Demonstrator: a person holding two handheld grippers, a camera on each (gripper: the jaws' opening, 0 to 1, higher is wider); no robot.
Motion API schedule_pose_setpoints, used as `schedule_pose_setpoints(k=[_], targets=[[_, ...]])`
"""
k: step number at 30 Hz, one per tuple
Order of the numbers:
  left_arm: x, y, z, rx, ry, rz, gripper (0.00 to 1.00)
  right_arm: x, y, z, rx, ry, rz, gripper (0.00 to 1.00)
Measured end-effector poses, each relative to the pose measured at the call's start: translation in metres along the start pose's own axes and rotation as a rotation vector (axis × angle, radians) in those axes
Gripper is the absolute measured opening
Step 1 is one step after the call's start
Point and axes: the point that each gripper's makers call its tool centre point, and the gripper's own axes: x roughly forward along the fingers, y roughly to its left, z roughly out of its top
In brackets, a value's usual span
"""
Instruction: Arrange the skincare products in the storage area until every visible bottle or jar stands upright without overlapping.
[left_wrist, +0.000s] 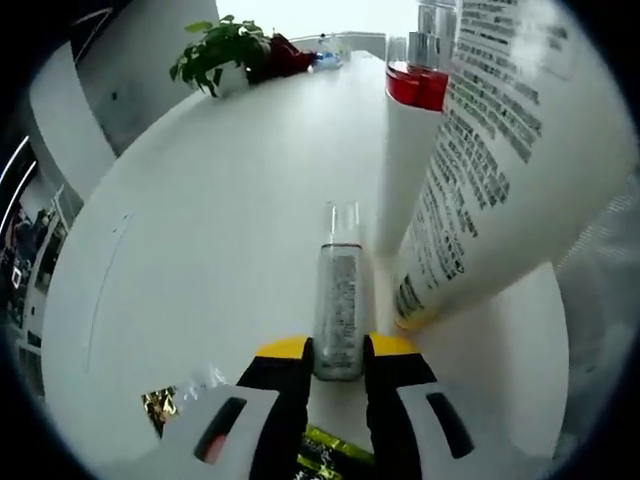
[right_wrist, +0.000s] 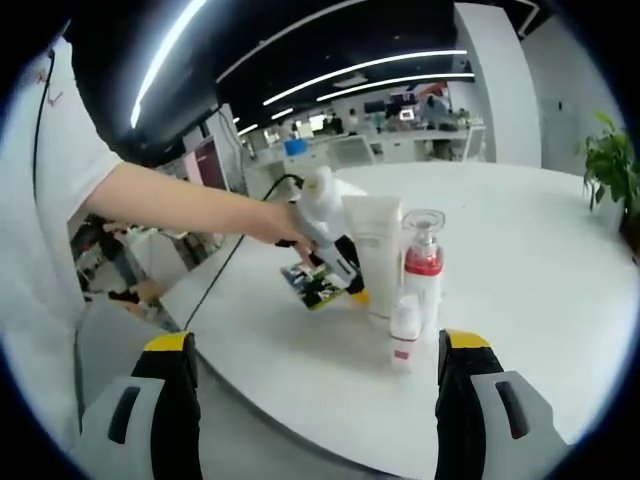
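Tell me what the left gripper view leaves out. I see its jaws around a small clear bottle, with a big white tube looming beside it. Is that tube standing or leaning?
Observer: In the right gripper view the white tube stands upright on the table.
Operator: Is anything else close to it?
Observer: A small white bottle with a red label stands upright just in front of the tube.
Operator: And the other hand?
Observer: The right hand-held gripper has its jaws wide open with nothing between them, short of that small bottle.
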Motion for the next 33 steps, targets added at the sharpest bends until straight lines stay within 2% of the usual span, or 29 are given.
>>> schedule_pose_setpoints(k=[3,17,24,29,33], targets=[[-0.004,0.004,-0.003,-0.031,-0.005,0.008,0.25,0.000,0.000,0.000,0.000,0.001,0.000,0.99],[-0.012,0.008,-0.006,-0.059,-0.013,0.025,0.25,0.000,0.001,0.000,0.000,0.002,0.004,0.99],[-0.023,0.011,-0.001,-0.105,-0.045,0.036,0.25,0.000,0.002,-0.001,-0.002,0.005,0.007,0.99],[-0.037,0.017,0.003,-0.216,-0.108,0.058,0.25,0.000,0.004,-0.001,-0.008,0.009,0.011,0.99],[-0.048,0.018,0.003,-0.231,-0.116,0.077,0.25,0.001,0.004,-0.001,-0.013,0.010,0.015,0.99]])
